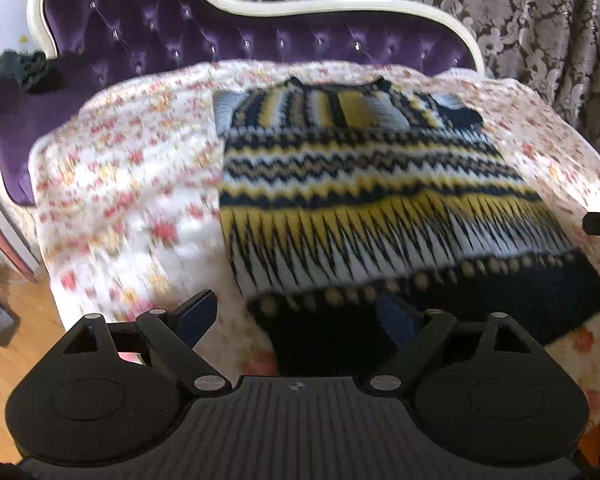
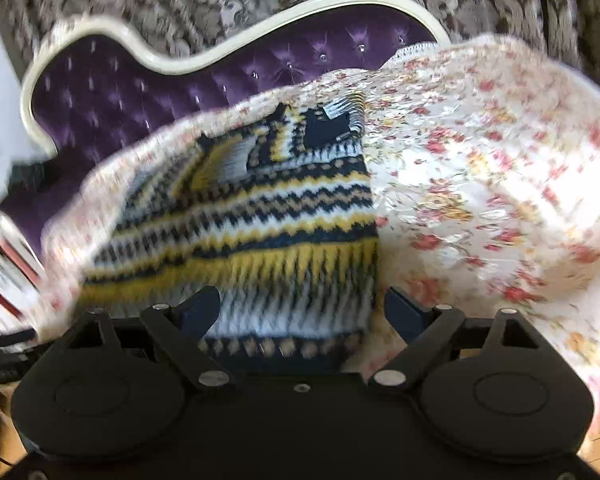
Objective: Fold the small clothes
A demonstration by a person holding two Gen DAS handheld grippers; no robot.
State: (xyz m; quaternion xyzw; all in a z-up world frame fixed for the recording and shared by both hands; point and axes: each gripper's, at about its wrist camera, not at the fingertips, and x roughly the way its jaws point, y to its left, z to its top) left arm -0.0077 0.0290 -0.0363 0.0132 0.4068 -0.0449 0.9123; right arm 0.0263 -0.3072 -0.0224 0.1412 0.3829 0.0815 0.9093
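Black fingers of your left gripper [image 1: 296, 316] are spreading wide, gripping nothing, just above the dark hem of the knit sweater [image 1: 364, 184] lying flat on the flowery blanket [image 1: 132, 184], sleeves tucked in. Your right gripper [image 2: 300, 310] is gaping wide too, over the hem's other corner. Next, I think, you are needing to pinch both corners and fold upward. No writing is showing.
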